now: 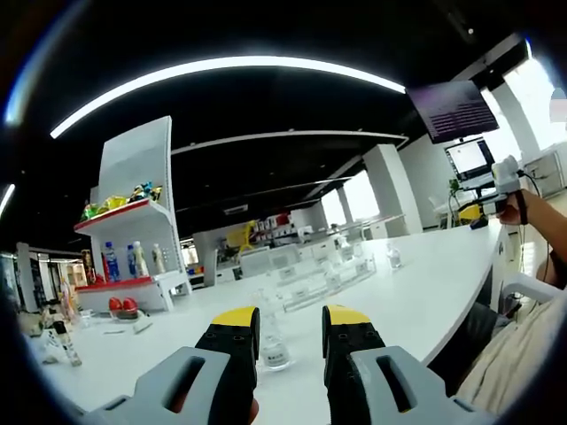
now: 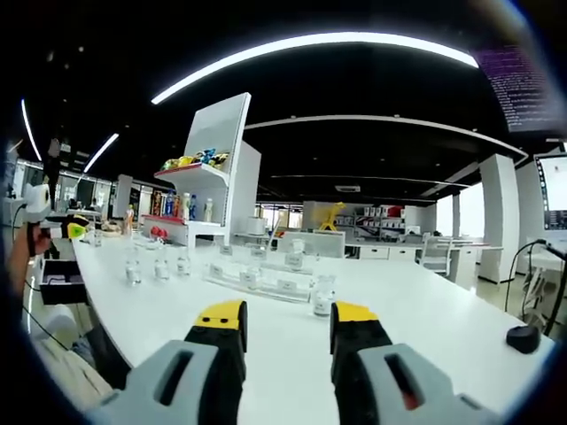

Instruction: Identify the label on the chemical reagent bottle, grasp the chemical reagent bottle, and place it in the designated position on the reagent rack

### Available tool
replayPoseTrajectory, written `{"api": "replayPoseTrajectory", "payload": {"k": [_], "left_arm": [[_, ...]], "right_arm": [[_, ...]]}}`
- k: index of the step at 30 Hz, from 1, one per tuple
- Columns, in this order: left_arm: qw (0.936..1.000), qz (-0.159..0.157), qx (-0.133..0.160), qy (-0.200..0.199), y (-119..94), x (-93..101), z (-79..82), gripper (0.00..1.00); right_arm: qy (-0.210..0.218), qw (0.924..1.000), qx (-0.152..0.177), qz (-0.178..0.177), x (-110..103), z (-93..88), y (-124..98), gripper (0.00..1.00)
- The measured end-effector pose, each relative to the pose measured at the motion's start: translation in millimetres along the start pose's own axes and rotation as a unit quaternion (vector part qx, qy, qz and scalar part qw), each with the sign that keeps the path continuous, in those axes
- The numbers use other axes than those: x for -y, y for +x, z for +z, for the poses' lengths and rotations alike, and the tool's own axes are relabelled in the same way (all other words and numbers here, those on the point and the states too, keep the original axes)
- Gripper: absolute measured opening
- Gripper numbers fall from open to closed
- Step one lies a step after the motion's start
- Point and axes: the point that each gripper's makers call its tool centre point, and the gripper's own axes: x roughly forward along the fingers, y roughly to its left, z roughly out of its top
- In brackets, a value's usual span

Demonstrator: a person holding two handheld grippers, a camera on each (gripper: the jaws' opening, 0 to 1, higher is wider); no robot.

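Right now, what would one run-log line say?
left gripper: open, clear bottle between jaws, ungrasped | right gripper: open, empty | reagent rack: ahead on white table

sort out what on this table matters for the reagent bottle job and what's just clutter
For the job:
clear reagent bottle between the left gripper jaws
clear reagent rack
small bottles left of the rack
right gripper

Just about:
white display shelf with drinks and snacks
black puck

Bright curved ceiling strip lights [image 1: 230,75], glaring windows [image 1: 540,93], strong fisheye bending, soft edges.
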Motion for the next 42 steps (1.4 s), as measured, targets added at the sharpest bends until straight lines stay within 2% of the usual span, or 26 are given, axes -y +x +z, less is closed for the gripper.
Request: {"api": "replayPoseTrajectory", "payload": {"k": [22, 35, 42], "left_arm": [[1.0, -0.009, 0.0, 0.001, 5.7, 6.7, 1.9, 0.29], [0.9999, -0.015, -0.002, 0.001, 11.3, 10.0, -0.1, 0.29], [0.9999, -0.015, -0.007, -0.002, 14.5, 7.9, -5.4, 0.29]], "right_arm": [[0.008, 1.0, 0.002, -0.002, 4.0, 0.3, 2.9, 0.37], [0.021, 0.9996, 0.009, -0.014, 15.2, 5.1, 5.5, 0.37], [0.028, 0.9993, -0.003, -0.023, 23.3, -6.8, 19.1, 0.37]]}}
